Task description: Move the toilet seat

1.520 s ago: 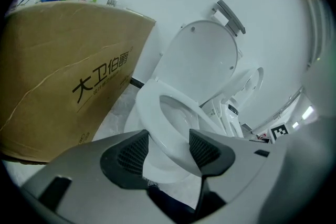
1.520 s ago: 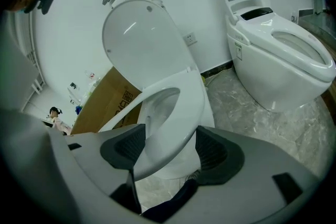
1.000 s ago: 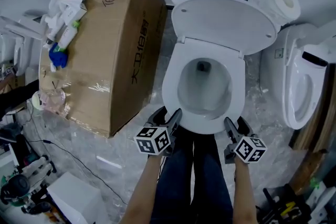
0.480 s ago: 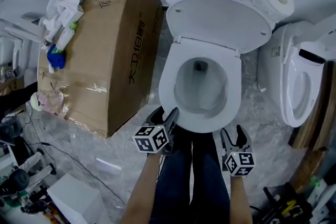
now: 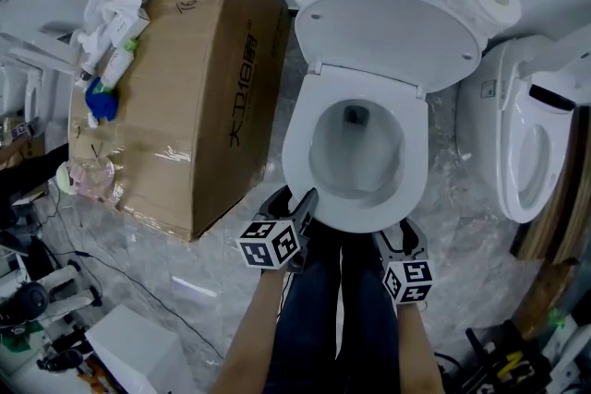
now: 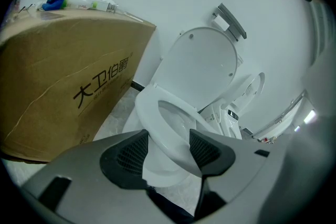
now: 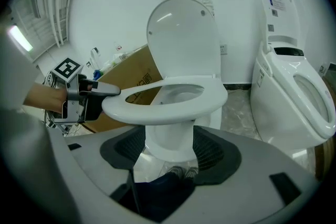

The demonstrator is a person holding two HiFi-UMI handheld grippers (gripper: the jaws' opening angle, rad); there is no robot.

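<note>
The white toilet seat (image 5: pixel 417 152) lies level over the bowl, and its lid (image 5: pixel 388 37) stands raised against the tank. My left gripper (image 5: pixel 300 206) is at the seat's front left edge, its jaws shut on the rim. In the left gripper view the seat (image 6: pixel 157 107) runs between the pads of the left gripper (image 6: pixel 168 147). The right gripper view shows the left gripper (image 7: pixel 97 93) with one finger on top of the seat (image 7: pixel 168 105). My right gripper (image 5: pixel 404 235) hangs open just short of the front right rim and holds nothing (image 7: pixel 168 147).
A large cardboard box (image 5: pixel 175 88) stands close on the toilet's left, with bottles and tubes (image 5: pixel 106 5) on top. A second toilet (image 5: pixel 531 143) stands at the right, and a paper roll (image 5: pixel 494 0) sits on the tank. Cables and tools (image 5: pixel 37 300) litter the floor at lower left.
My right gripper has drawn back from the seat's front right rim toward the person's legs. The left gripper has stayed at the front left rim.
</note>
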